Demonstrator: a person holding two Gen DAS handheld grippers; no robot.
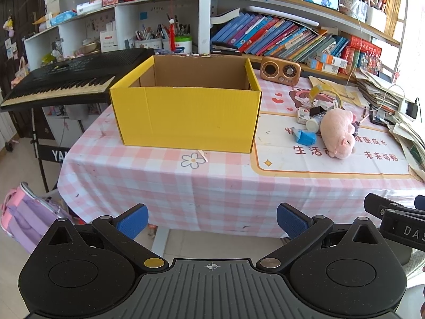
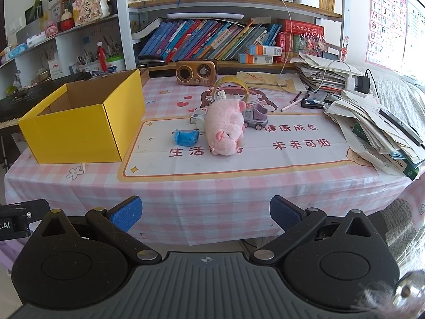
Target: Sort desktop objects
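left gripper [image 1: 212, 220] jaws apart, empty; yellow box [image 1: 186, 117] ahead; pink plush [image 1: 338, 135] right

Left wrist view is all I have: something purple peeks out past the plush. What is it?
Observer: A grey and purple toy truck, right behind the plush.
Operator: Are the right tongs open? I see only their edge.
Observer: Yes, the right tongs are open and empty.
Operator: Anything on the wall beyond the paper pile?
Observer: An alphabet poster hangs there.
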